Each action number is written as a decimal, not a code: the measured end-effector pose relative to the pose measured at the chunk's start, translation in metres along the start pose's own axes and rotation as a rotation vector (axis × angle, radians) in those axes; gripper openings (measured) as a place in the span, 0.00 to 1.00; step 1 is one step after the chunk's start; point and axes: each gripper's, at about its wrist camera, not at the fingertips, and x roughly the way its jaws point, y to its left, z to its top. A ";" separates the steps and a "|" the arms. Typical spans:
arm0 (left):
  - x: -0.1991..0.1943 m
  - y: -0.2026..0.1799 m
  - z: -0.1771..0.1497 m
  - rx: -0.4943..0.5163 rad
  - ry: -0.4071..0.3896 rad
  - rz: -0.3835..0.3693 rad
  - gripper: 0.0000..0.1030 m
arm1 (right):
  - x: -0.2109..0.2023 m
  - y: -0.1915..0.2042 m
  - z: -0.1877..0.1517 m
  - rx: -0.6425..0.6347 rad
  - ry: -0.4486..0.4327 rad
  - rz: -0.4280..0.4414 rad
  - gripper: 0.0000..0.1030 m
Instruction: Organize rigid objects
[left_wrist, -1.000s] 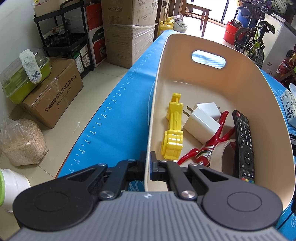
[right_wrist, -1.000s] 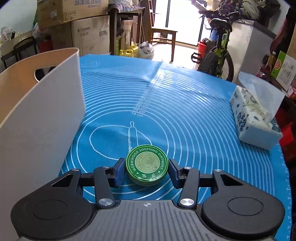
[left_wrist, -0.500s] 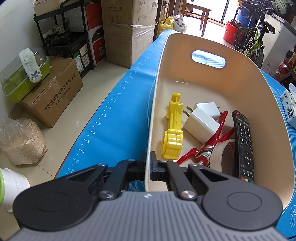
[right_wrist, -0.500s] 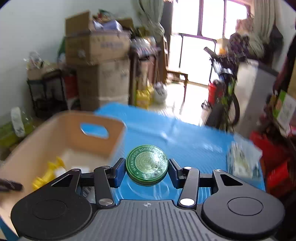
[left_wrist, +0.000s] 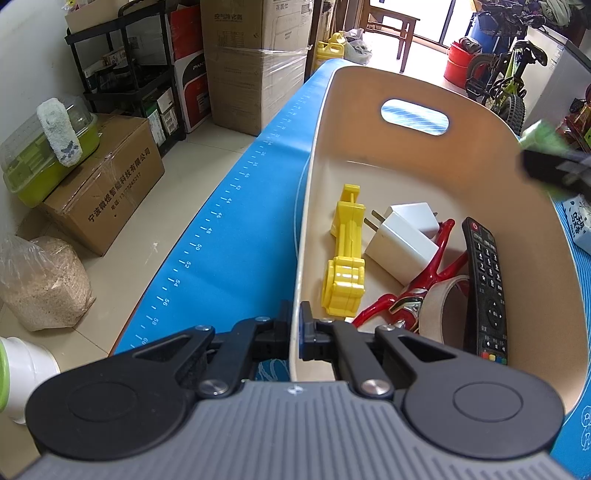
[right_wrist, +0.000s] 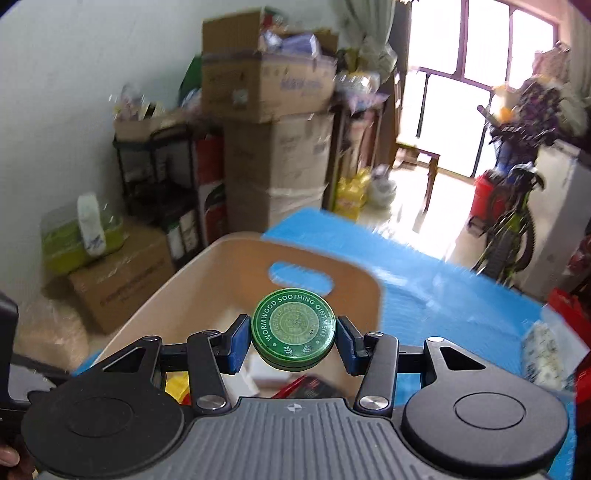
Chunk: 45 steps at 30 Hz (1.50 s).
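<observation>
My left gripper (left_wrist: 295, 328) is shut on the near rim of a cream basket (left_wrist: 532, 236) with a handle slot. Inside lie a yellow toy (left_wrist: 345, 254), a white charger (left_wrist: 400, 240), a red clip (left_wrist: 413, 291), a tape roll (left_wrist: 441, 310) and a black remote (left_wrist: 485, 284). My right gripper (right_wrist: 293, 341) is shut on a round green ointment tin (right_wrist: 293, 328) and hangs in the air above the basket (right_wrist: 236, 269). In the left wrist view that gripper with the green tin (left_wrist: 546, 136) shows blurred at the right edge, over the basket's far side.
The basket stands on a blue mat (left_wrist: 236, 236) covering the table. A tissue pack (right_wrist: 543, 350) lies on the mat at the right. Cardboard boxes (left_wrist: 255, 62), a shelf rack (left_wrist: 122, 85) and a bicycle (left_wrist: 506, 85) stand around on the floor.
My right gripper has lifted the green tin off the mat and carried it left, over the basket. It now enters the left wrist view at the right. The left gripper has not moved.
</observation>
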 end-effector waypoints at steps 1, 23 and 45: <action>0.000 -0.001 0.000 0.001 0.000 0.000 0.04 | 0.005 0.006 -0.003 -0.012 0.015 -0.002 0.53; -0.006 -0.009 -0.004 0.046 -0.022 0.044 0.09 | 0.030 0.026 -0.030 -0.012 0.193 0.000 0.77; -0.145 -0.038 -0.044 0.121 -0.197 0.052 0.68 | -0.180 -0.006 -0.064 0.118 -0.021 -0.165 0.97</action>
